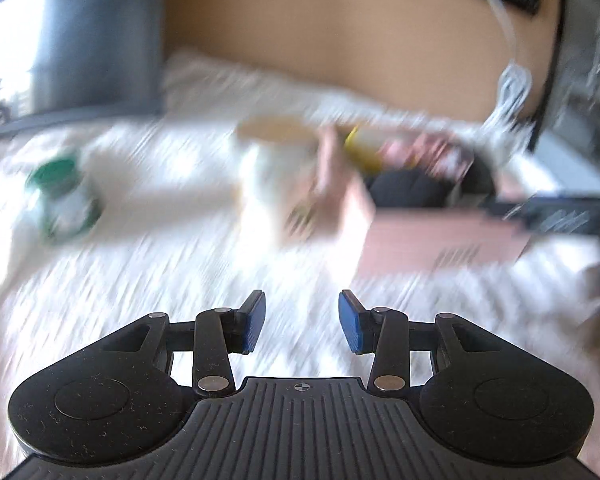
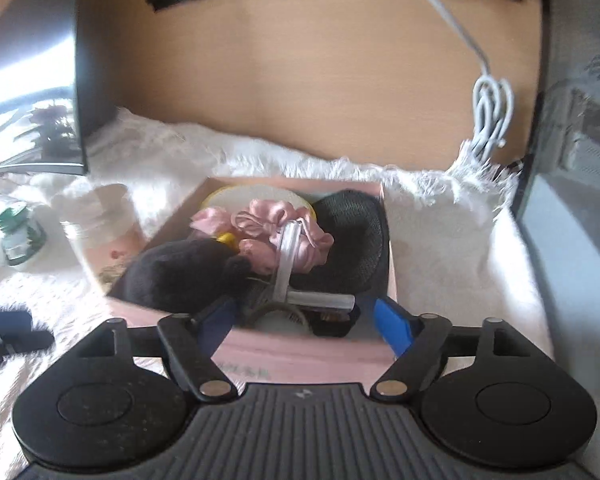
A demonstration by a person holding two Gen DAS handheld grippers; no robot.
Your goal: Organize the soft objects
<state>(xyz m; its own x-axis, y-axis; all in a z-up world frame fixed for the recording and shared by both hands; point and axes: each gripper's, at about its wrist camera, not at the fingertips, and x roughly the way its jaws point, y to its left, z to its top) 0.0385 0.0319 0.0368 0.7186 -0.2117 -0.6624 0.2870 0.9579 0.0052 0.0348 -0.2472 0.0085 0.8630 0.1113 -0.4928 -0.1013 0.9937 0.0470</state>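
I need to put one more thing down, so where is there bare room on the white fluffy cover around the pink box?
Free: the cover right of the pink box, up to the dark panel, and the strip behind the box below the wooden board. Crowded: the box itself, and its left side with the jar and green-capped bottle.

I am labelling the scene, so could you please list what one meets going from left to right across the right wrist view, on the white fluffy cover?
Green-capped bottle → pale pink-patterned jar → pink box holding the soft items → coiled white cable at the far right.
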